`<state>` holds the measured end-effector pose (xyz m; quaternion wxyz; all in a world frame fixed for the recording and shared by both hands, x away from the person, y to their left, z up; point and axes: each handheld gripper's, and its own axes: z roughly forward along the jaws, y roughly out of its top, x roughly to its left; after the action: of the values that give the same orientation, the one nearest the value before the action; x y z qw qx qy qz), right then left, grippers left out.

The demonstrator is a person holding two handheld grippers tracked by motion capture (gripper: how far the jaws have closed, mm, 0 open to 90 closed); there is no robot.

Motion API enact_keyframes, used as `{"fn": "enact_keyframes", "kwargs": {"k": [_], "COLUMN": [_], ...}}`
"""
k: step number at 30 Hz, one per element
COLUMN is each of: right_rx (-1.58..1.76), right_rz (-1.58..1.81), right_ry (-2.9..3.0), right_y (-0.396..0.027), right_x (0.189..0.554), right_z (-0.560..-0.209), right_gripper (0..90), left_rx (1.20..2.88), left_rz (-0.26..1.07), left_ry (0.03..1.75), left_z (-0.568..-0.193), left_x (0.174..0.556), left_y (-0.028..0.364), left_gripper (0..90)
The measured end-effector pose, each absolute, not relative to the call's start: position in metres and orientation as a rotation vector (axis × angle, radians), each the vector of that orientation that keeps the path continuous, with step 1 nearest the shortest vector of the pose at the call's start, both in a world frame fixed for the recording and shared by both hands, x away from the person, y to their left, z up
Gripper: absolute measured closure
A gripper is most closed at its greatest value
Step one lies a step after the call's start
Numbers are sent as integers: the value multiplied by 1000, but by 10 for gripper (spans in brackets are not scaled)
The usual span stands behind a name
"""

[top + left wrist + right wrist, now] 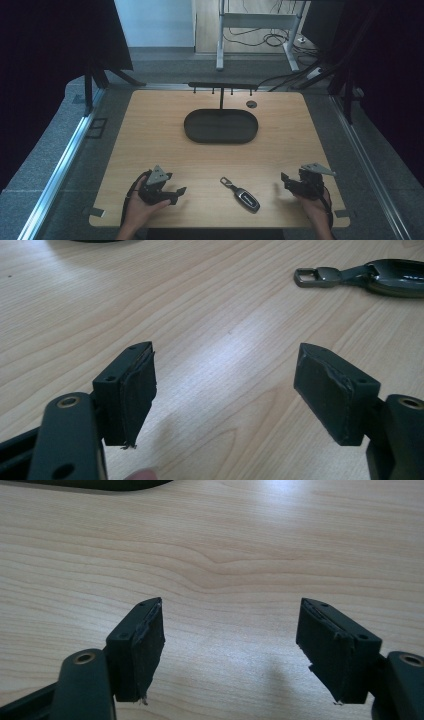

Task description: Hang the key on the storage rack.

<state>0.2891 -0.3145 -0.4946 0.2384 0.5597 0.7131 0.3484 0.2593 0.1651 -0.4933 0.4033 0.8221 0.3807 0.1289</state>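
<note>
A dark car key fob (243,195) with a metal loop lies on the wooden table (160,140) near the front edge, between my two hands. In the left gripper view the key fob (380,276) sits at the upper right, well beyond the jaws. My left gripper (175,192) rests at the front left, open, with bare wood between its pads (135,390). My right gripper (284,181) rests at the front right, also open and holding nothing, its pads (145,645) wide apart over the wood.
A black oval tray (221,125) stands at the back middle of the table, with a thin black hook rack (222,86) rising behind it. A small round dark disc (251,104) lies near the back edge. Metal rails run along both sides.
</note>
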Motion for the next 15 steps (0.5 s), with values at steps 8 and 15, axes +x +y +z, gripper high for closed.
{"fn": "enact_keyframes", "kwargs": {"k": [8,15], "right_rx": [1547,1552], "right_rz": [956,990], "right_ry": [1922,1912], "right_y": [-318,-326], "right_x": [287,284], "right_z": [-490,-484], "right_gripper": [285,302], "left_rx": [2068,2075], "left_rz": [334,333], "left_ry": [966,970], "left_z": [-491,-493], "left_x": [259,260], "left_y": [168,168], "left_gripper": [254,254]}}
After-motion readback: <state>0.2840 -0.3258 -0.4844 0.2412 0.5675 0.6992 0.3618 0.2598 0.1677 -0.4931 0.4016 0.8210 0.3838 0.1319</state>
